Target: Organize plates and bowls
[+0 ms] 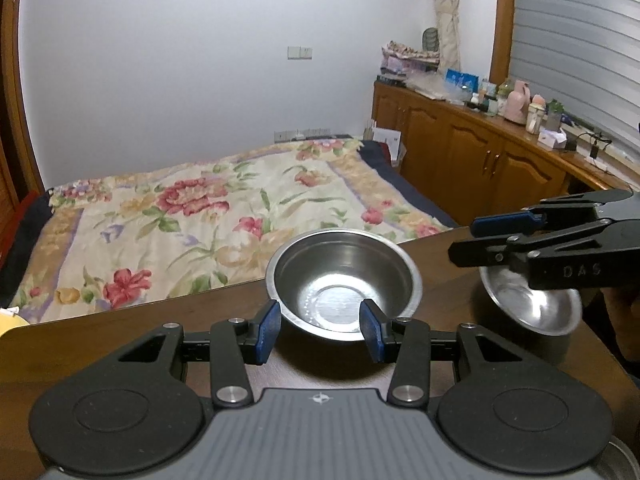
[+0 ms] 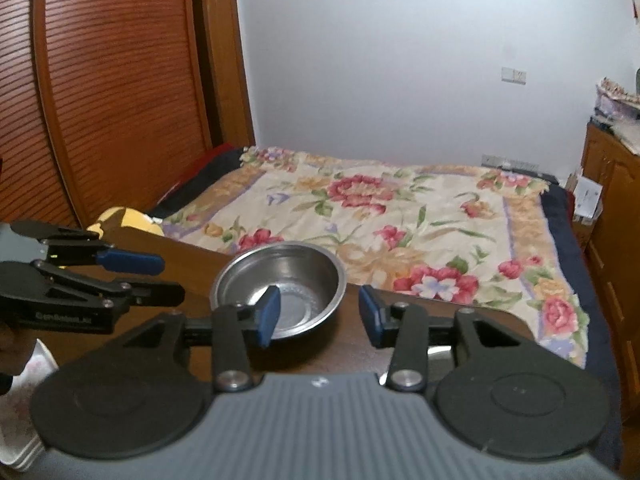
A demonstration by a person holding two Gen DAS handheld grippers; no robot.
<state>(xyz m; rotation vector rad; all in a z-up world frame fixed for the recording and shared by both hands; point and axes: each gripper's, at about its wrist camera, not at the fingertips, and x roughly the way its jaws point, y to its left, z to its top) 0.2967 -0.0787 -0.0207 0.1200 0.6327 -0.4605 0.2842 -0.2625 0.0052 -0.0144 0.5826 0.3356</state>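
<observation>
A steel bowl [image 1: 344, 280] stands on the dark wooden table [image 1: 224, 320] near its far edge; it also shows in the right wrist view [image 2: 296, 280]. My left gripper [image 1: 320, 330] is open just in front of this bowl, empty. A second steel bowl [image 1: 532, 304] sits to the right, partly hidden under my right gripper [image 1: 464, 240]. In its own view my right gripper [image 2: 318, 318] is open and empty, its left finger over the first bowl's near rim. My left gripper [image 2: 168, 278] shows at the left there.
A bed with a floral cover [image 1: 224, 216] lies beyond the table's far edge. A wooden cabinet [image 1: 480, 152] with clutter runs along the right. White patterned plates [image 2: 28, 396] sit at the table's left, low in the right wrist view. A yellow object [image 2: 120, 218] lies by the bed.
</observation>
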